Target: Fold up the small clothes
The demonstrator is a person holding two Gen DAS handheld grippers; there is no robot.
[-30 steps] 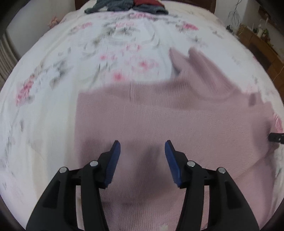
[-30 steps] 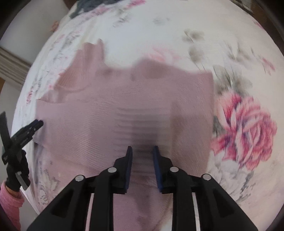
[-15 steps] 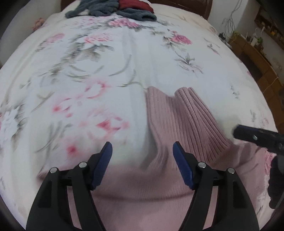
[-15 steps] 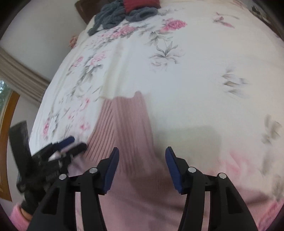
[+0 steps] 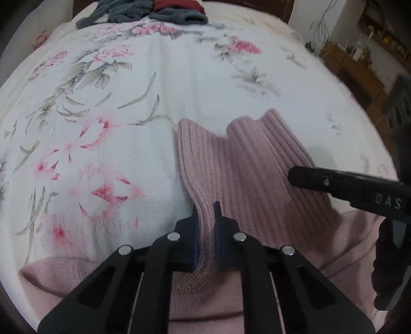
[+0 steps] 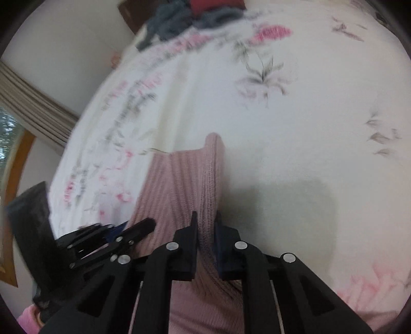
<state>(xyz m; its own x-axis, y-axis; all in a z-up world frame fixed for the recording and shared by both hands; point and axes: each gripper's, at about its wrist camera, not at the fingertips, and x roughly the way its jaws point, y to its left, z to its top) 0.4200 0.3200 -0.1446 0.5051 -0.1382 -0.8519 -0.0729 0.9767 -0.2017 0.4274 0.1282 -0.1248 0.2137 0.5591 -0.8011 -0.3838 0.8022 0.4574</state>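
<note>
Both jaws are clamped on ribbed folds of the pink sweater point(image 5: 246, 167): the left gripper point(image 5: 206, 226) pinches the knit's left edge, the right gripper point(image 6: 206, 226) its right edge. Between them the ribbed part stretches forward across the floral bedspread point(image 5: 128, 102), with the plain knit bunched near the cameras. Nothing lies on the cloth ahead. Well apart at the bed's far end sits a pile of grey and red clothes point(image 5: 154, 10); wooden furniture point(image 5: 359, 74) stands beside the bed

My pink sweater point(image 5: 246, 179) runs off the bottom edge, so I can't see its body. The far clothes pile point(image 6: 195, 15) is blurred, cut by the top edge. My right tool point(image 5: 359, 190) leaves frame rightward.
</note>
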